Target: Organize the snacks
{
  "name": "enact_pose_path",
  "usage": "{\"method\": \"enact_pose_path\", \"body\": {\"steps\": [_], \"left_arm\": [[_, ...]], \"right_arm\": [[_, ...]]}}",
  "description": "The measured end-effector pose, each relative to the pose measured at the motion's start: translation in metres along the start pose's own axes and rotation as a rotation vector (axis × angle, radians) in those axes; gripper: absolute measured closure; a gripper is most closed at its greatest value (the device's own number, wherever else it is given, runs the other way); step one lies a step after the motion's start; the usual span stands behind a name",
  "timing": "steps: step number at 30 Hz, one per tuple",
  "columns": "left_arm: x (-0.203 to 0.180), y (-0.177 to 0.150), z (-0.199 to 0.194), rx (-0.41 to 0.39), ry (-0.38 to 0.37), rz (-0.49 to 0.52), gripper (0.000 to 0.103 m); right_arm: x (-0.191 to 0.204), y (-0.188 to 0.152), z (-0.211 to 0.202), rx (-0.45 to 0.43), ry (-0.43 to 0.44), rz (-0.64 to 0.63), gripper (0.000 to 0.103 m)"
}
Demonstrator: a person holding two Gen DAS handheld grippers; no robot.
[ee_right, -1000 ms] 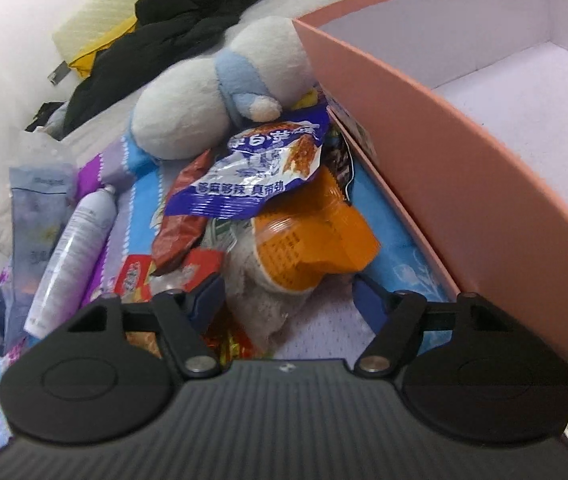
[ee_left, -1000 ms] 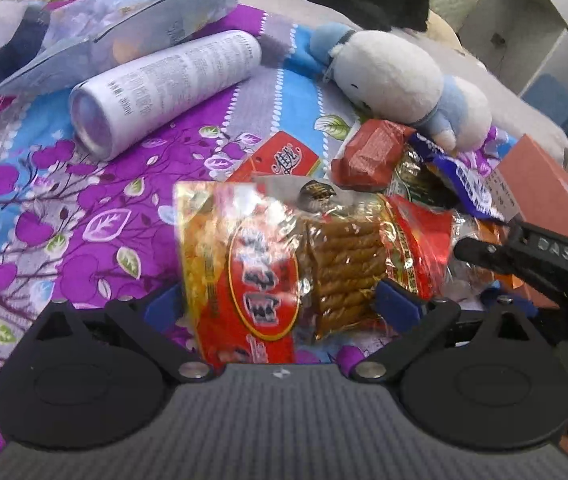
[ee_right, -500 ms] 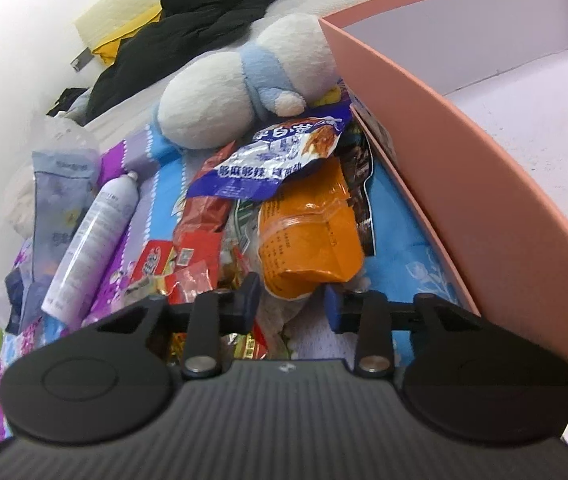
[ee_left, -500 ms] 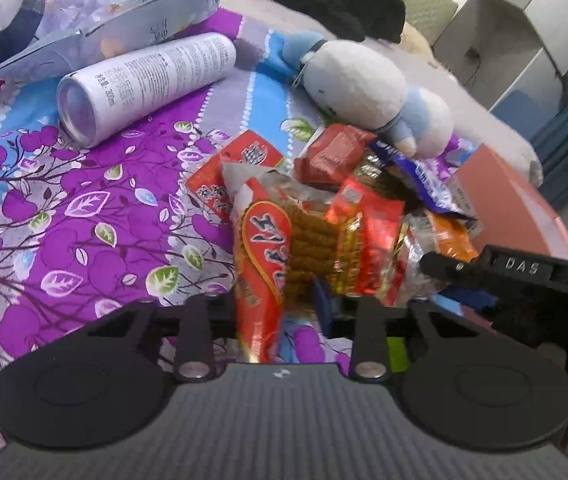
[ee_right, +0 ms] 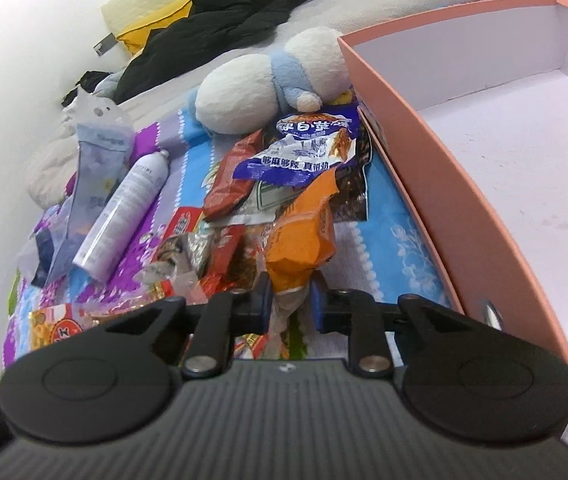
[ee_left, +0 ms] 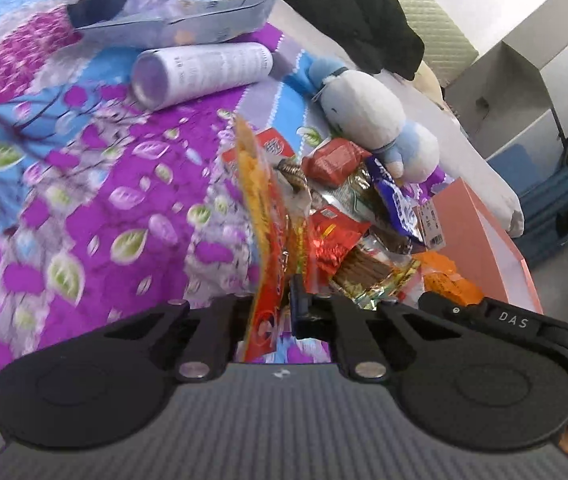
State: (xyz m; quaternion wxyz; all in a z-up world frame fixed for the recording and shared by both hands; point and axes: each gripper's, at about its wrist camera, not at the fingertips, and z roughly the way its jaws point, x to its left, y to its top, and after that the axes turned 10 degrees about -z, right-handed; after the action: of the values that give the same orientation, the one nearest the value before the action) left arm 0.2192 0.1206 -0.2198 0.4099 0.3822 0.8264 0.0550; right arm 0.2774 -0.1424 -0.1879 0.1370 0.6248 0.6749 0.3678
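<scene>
Fingers of the left gripper (ee_left: 274, 312), just closed, pinch the red-and-yellow biscuit packet (ee_left: 268, 240) edge-on, above the bedspread (ee_left: 84, 200). The right gripper (ee_right: 289, 306), also just closed, pinches the orange snack bag (ee_right: 303, 236) by its clear end, beside the pink box (ee_right: 443, 200). "DAS" marks the right gripper in the left view.
</scene>
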Motion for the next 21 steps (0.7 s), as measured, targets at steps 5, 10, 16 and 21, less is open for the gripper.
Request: {"method": "enact_pose_path", "body": {"steps": [5, 10, 16, 21], "left_arm": [[0.008, -0.023, -0.026, -0.002, 0.017, -0.02, 0.096], [0.024, -0.047, -0.047, 0.013, 0.033, -0.079, 0.096], [0.034, -0.069, -0.054, 0.048, 0.064, -0.08, 0.095], [0.037, -0.068, -0.05, 0.101, 0.138, -0.025, 0.068]], "right_arm": [[0.001, -0.015, -0.025, 0.009, 0.004, 0.003, 0.081], [-0.001, -0.038, -0.05, 0.033, 0.013, 0.026, 0.081], [-0.008, -0.065, -0.063, 0.068, 0.014, 0.043, 0.081], [-0.018, -0.075, -0.057, 0.099, -0.004, 0.04, 0.075]]}}
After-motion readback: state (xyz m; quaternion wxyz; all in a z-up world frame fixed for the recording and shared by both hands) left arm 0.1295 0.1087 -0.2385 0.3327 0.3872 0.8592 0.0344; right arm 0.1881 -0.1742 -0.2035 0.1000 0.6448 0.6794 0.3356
